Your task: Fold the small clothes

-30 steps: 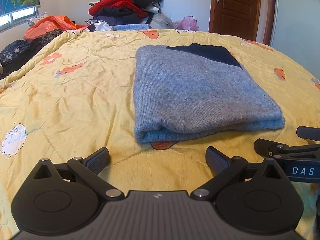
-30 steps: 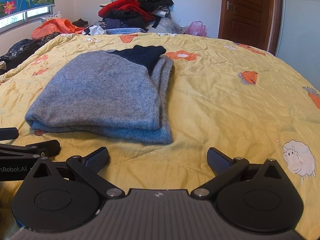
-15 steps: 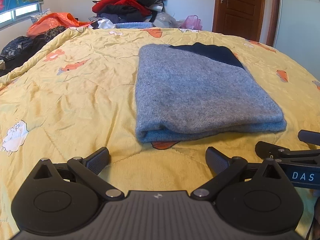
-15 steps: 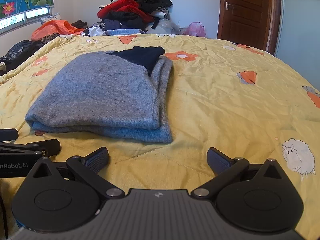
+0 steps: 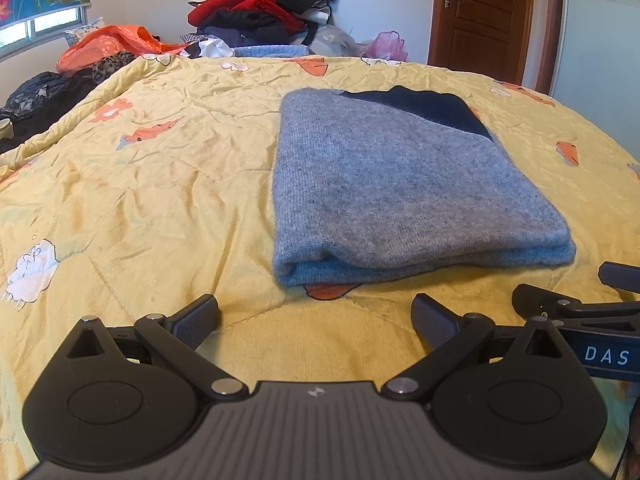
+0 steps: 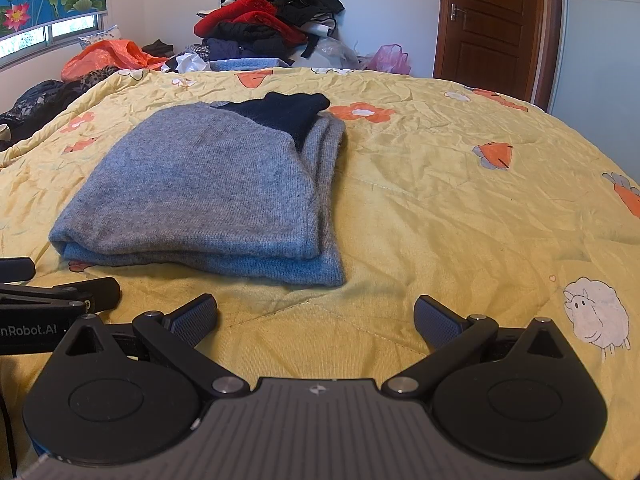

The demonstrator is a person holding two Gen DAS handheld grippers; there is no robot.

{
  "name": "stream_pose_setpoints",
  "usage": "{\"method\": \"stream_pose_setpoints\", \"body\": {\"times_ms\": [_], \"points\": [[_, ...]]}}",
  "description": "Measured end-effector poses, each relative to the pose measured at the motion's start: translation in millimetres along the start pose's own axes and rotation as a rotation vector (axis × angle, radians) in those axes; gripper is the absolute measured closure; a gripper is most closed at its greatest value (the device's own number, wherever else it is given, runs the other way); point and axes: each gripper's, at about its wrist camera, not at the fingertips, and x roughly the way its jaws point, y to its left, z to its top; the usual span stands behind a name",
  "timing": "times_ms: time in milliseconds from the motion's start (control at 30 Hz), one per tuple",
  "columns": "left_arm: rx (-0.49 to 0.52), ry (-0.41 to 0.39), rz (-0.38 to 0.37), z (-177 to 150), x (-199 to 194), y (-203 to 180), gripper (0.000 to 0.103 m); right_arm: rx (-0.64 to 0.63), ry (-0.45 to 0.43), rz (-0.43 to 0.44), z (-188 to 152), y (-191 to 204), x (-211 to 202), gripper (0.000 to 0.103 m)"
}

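A grey-blue knitted sweater (image 5: 400, 184) with a dark navy part at its far end lies folded into a flat rectangle on the yellow quilt (image 5: 160, 184). The same sweater (image 6: 208, 192) sits left of centre in the right wrist view. My left gripper (image 5: 316, 318) hovers just in front of its near folded edge, open, with nothing between the fingers. My right gripper (image 6: 316, 318) is open too, short of the sweater's near right corner. Each gripper shows at the edge of the other's view, side by side.
A heap of red, black and dark clothes (image 5: 264, 12) is piled at the far end of the bed, with an orange bag (image 5: 108, 42) to its left. A brown wooden door (image 5: 484, 16) stands at the back right. Dark clothing (image 5: 36, 100) lies off the bed's left edge.
Both grippers have drawn back slightly and tilted a little; the sweater stays as it was and both grippers remain open.
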Motion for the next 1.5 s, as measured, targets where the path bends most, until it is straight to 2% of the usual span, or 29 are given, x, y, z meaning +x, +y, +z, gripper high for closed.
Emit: {"method": "stream_pose_setpoints", "body": {"times_ms": [767, 1500], "points": [[0.0, -0.002, 0.0, -0.8, -0.6, -0.3, 0.0, 0.0, 0.0, 0.001, -0.2, 0.0, -0.6, 0.0], [-0.045, -0.02, 0.048, 0.5, 2.6, 0.1, 0.0, 0.0, -0.001, 0.0, -0.7, 0.4, -1.0, 0.0]]}}
